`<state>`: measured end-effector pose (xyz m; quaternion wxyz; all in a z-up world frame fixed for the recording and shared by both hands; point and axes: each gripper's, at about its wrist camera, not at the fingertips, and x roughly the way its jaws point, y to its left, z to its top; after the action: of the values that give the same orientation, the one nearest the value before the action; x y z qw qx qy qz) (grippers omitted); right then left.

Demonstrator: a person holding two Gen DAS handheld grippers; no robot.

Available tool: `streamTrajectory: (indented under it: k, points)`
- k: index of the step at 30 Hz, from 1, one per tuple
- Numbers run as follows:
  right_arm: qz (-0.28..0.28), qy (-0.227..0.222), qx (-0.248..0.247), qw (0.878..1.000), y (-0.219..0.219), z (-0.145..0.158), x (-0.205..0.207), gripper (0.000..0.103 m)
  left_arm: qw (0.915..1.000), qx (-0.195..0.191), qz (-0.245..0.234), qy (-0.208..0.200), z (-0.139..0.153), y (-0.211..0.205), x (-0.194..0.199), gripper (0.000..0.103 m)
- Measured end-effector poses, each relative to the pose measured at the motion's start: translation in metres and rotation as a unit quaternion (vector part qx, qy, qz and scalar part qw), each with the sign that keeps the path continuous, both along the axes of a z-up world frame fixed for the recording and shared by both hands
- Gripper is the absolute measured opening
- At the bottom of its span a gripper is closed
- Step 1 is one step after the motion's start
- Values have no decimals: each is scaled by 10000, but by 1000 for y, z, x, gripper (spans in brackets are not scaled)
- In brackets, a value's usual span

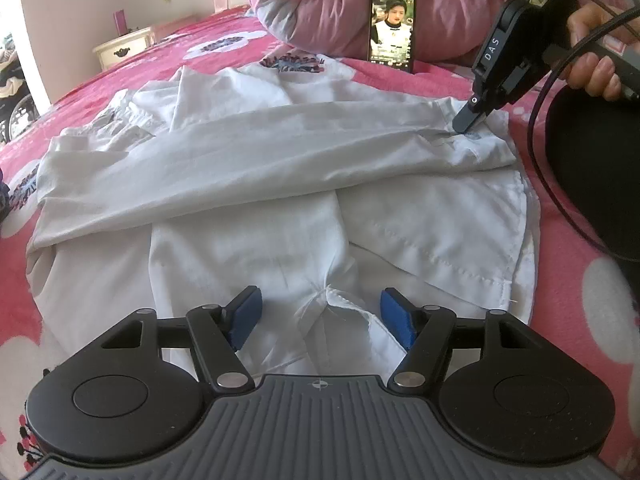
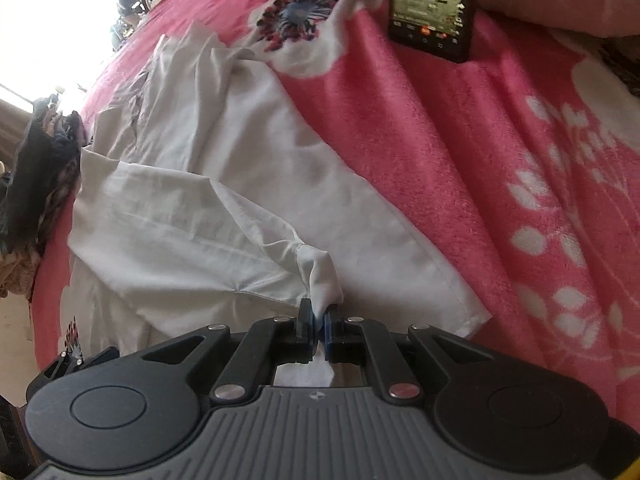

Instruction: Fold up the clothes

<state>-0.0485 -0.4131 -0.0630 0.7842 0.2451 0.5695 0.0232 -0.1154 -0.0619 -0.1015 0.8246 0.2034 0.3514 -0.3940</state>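
Observation:
A white shirt (image 1: 248,160) lies spread on the pink flowered blanket (image 1: 520,92). One long sleeve (image 1: 280,148) is laid across it from left to right. In the left wrist view my right gripper (image 1: 466,120) pinches the sleeve's cuff at the shirt's far right corner, held by a person's hand (image 1: 592,68). The right wrist view shows that gripper (image 2: 319,316) shut on a peak of white cloth (image 2: 320,276). My left gripper (image 1: 322,308) stands open over the shirt's near edge. A bunched fold (image 1: 328,300) lies between its blue pads (image 1: 248,312), apart from both.
A lit phone (image 1: 392,28) leans on a pink quilt (image 1: 312,4) at the back. A black cable (image 1: 540,152) loops past a dark-clothed leg (image 1: 600,168) on the right. A cream nightstand (image 1: 120,48) stands back left. Dark clothes (image 2: 36,184) are piled at the bed's left edge.

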Motion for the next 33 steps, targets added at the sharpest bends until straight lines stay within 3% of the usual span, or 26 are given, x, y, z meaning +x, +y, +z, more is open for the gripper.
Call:
streamTrajectory:
  k: [6,8,14,21,24,27,30,33]
  points:
    - [152,-35,-610,9980,9,8,-2,25,10000,11,8,15,0,0,1,67]
    - [216,-102,-899,9957,12,14,-5,35,10000,14,11,22,0,0,2,67]
    - [311,-683,-1600,9843,21,48,-21,36,9992,-160,278,246,11,8,8,67]
    - [853,-1498,-1478,9739,56,84,1,36,9874,-765,1279,535,37,52,40,67]
    - [1197,-1692,-1294,9697,81,88,21,36,9819,-614,1781,198,41,72,62,67]
    - [1470,-1779,-989,9680,108,87,45,36,9769,-211,2108,-269,39,85,87,67]
    - [1780,-1845,-642,9644,140,93,70,36,9725,350,2173,-762,29,87,110,67]
    - [2146,-2005,-347,9553,176,103,102,36,9718,765,2000,-989,14,87,128,67]
